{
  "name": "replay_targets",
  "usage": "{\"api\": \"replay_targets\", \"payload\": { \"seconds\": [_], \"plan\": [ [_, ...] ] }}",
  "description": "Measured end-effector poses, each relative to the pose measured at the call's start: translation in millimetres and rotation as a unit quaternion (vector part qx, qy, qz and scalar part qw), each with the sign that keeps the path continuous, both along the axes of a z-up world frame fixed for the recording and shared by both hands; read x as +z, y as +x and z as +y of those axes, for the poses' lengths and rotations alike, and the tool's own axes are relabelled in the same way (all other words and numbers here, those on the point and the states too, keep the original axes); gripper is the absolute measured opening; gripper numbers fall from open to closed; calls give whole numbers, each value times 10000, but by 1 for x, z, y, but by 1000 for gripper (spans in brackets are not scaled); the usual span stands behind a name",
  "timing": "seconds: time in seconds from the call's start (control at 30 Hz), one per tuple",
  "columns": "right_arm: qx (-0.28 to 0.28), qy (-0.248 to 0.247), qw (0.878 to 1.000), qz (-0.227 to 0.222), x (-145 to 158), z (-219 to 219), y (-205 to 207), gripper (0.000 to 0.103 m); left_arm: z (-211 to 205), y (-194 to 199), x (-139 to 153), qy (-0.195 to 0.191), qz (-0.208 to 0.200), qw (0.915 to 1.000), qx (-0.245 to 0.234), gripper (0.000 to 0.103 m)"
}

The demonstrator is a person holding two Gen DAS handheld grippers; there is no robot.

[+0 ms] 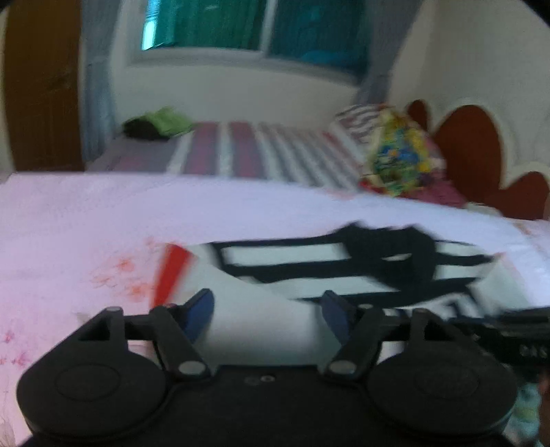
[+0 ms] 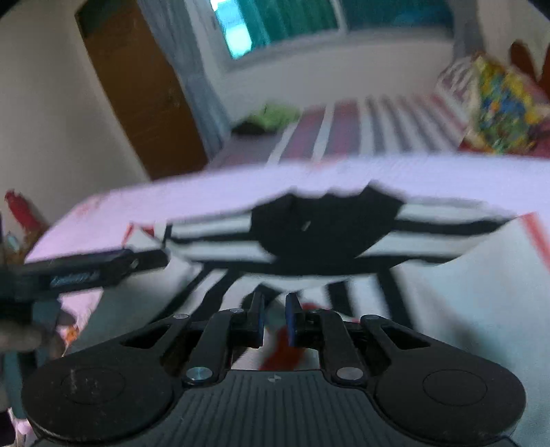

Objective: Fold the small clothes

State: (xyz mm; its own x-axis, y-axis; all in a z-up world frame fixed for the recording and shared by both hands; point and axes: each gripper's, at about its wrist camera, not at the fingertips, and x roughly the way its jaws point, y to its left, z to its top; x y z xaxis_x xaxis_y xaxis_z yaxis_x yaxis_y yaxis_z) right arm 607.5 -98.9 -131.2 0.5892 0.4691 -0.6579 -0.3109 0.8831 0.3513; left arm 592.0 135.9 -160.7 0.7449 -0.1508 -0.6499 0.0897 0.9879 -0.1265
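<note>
A small white garment with black stripes and red trim (image 1: 343, 271) lies on a pale pink sheet (image 1: 86, 220). My left gripper (image 1: 266, 306) is open, its blue pads wide apart over the garment's plain white near part. In the right wrist view the same garment (image 2: 326, 233) lies ahead with a black patch at its middle. My right gripper (image 2: 275, 309) has its jaws nearly together at the garment's near edge; blur hides whether cloth is pinched. The left gripper's body (image 2: 86, 271) shows at the left of that view.
Beyond the sheet lies a red-and-white striped bedcover (image 1: 261, 151) with a colourful cushion (image 1: 398, 154) and a green and black cloth heap (image 1: 158, 123). A red headboard (image 1: 467, 141) stands at right, a brown door (image 2: 137, 86) at left, a window (image 1: 247, 24) behind.
</note>
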Motion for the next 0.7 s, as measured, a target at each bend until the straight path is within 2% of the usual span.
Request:
{"api": "replay_targets", "payload": {
  "seconds": [0.03,0.1,0.23,0.33,0.37,0.43,0.47,0.5,0.6,0.7],
  "plan": [
    [-80,119,9999,-50,-1,-4,1,12,10,4,-8,-1,65,9999,83,66],
    [-341,420,9985,103,-5,-13,8,12,22,-4,-12,-274,-110,9995,73,66],
    [-315,83,9995,13,6,-8,6,13,9,-14,-3,114,-93,9998,99,66],
    [-215,-44,9991,-373,23,-8,-14,14,-17,-50,17,60,-493,9983,-290,72],
    [-154,-60,9992,-377,25,-9,-20,17,-28,-63,20,132,-629,9971,-418,79],
    [-13,-68,9993,-381,20,-9,-29,66,-46,-78,19,204,-661,9962,-527,77],
    [71,-161,9989,-431,18,-7,-35,70,-52,-81,16,158,-627,9963,-573,77],
    [99,-324,9985,-424,13,-3,-38,70,-57,-83,12,153,-550,9966,-586,77],
    [63,-725,9966,-399,0,0,-43,70,-64,-88,-5,437,-210,9971,-592,75],
    [-89,-1370,9887,-606,-2,-5,-54,70,-55,-104,-11,589,-261,9967,-489,79]
  ]
}}
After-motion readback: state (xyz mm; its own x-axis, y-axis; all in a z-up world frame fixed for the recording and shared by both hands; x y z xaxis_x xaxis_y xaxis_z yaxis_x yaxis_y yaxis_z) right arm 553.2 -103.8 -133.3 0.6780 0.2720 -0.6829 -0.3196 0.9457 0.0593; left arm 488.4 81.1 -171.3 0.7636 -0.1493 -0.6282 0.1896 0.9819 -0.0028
